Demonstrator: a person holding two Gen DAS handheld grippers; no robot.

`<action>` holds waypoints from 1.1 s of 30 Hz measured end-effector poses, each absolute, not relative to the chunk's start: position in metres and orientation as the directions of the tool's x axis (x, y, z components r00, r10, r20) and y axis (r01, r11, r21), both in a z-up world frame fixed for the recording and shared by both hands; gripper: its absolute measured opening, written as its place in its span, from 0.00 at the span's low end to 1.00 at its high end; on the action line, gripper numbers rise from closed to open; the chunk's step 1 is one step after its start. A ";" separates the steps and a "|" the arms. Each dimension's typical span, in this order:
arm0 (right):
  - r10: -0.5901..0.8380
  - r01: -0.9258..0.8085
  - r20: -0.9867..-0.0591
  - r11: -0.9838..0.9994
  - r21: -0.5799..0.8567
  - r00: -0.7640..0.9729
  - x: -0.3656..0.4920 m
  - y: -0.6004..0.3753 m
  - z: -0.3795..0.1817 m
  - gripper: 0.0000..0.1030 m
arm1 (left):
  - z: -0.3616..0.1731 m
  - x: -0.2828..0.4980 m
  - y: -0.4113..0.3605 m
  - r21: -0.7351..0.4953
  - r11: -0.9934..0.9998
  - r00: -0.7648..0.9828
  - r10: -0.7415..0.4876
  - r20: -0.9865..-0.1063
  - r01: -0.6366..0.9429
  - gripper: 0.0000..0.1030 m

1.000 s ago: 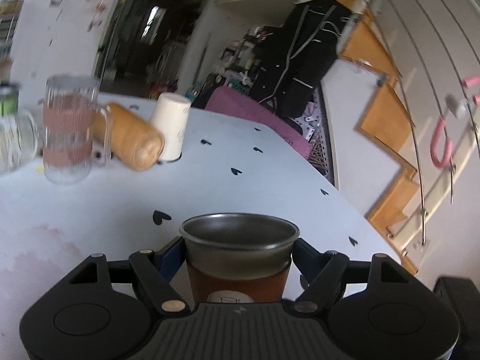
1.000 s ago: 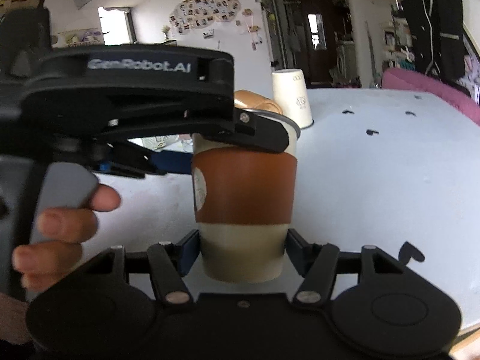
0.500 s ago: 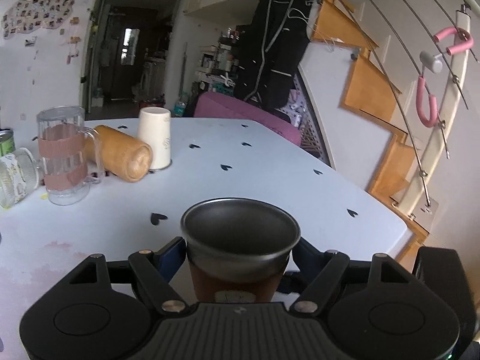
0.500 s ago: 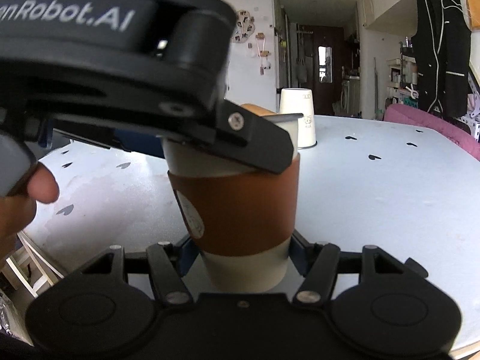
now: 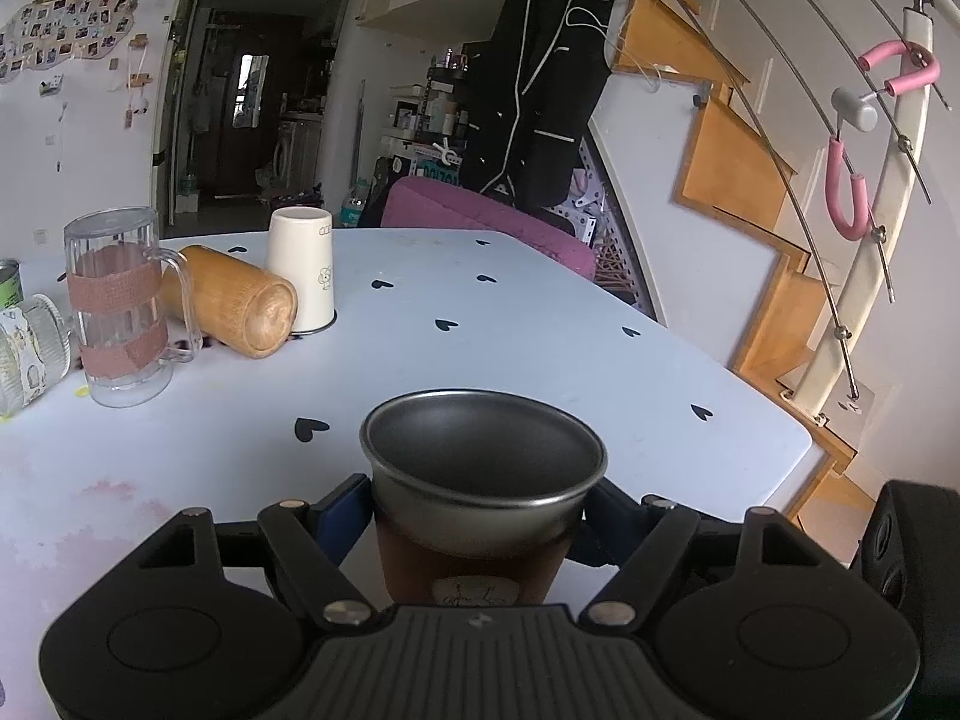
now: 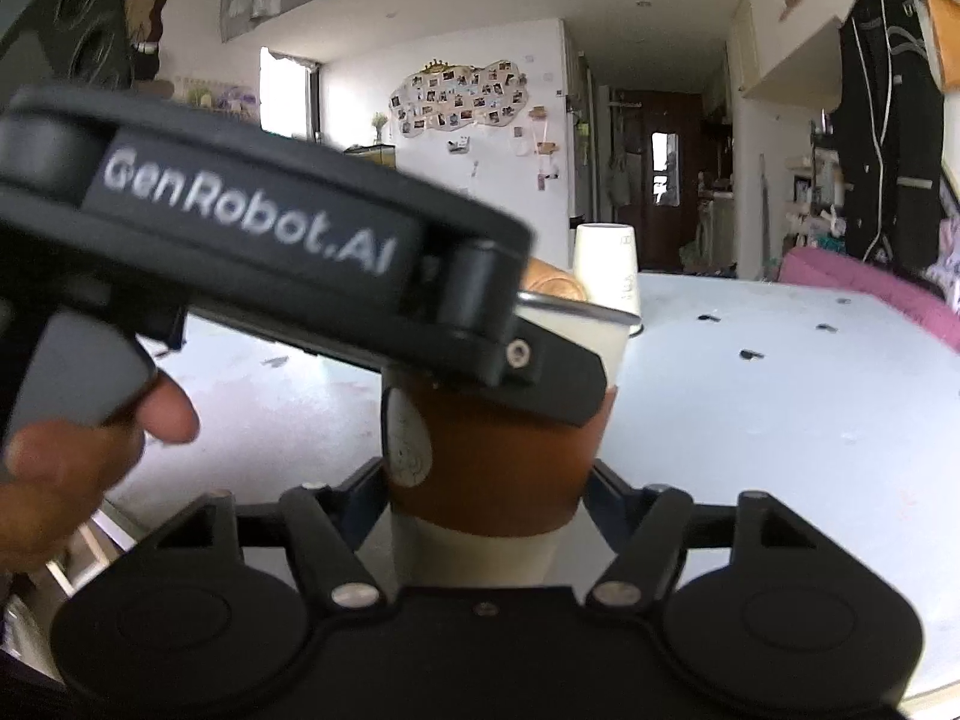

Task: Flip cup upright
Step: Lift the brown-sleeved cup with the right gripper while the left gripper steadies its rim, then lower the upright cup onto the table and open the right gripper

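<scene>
The cup (image 5: 480, 480) is cream with a brown sleeve and a dark metal inside; it stands upright, mouth up, near the table's front edge. It also shows in the right wrist view (image 6: 498, 468). My left gripper (image 5: 480, 516) is shut on the cup at its upper sleeve. My right gripper (image 6: 486, 510) is shut on the cup lower down, from another side. The left gripper's black body (image 6: 252, 246) crosses above the cup in the right wrist view and hides its rim on the left. Whether the cup's base touches the table is hidden.
On the white heart-patterned table (image 5: 510, 324) at the back left stand a clear taped mug (image 5: 120, 306), a wooden cup lying on its side (image 5: 240, 306), an upside-down white paper cup (image 5: 303, 270) and a glass jar (image 5: 24, 354). A pink chair (image 5: 480, 222) and stairs are beyond.
The left gripper has tilted up, so its view now looks level across the table. The cup has stayed upright in both grippers.
</scene>
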State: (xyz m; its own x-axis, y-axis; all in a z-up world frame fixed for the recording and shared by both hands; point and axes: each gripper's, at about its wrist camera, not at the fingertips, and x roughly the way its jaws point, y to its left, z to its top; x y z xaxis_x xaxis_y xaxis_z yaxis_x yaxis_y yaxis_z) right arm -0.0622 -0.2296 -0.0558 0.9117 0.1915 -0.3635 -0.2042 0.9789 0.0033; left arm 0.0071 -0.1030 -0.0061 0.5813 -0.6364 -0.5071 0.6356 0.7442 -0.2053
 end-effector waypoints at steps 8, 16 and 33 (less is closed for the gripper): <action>0.140 -0.197 -0.317 0.968 -0.155 0.938 -0.054 -0.214 -0.067 0.68 | -0.013 0.011 -0.102 -0.200 0.761 0.594 -0.618 -0.515 0.618 0.80; 0.165 -0.208 -0.318 0.973 -0.104 0.933 -0.040 -0.222 -0.070 0.70 | -0.014 0.009 -0.102 -0.178 0.752 0.596 -0.623 -0.507 0.635 0.75; 0.154 -0.157 -0.341 0.987 0.019 0.927 -0.044 -0.236 -0.055 0.68 | -0.011 0.009 -0.091 -0.189 0.771 0.624 -0.612 -0.486 0.608 0.93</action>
State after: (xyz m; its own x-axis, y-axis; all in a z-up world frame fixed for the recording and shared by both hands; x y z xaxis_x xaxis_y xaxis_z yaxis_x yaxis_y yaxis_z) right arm -0.0438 -0.2362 -0.0551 0.9272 0.1544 -0.3413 -0.1574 0.9874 0.0191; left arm 0.0094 -0.0906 -0.0114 0.6240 -0.6117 -0.4864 0.6081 0.7709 -0.1894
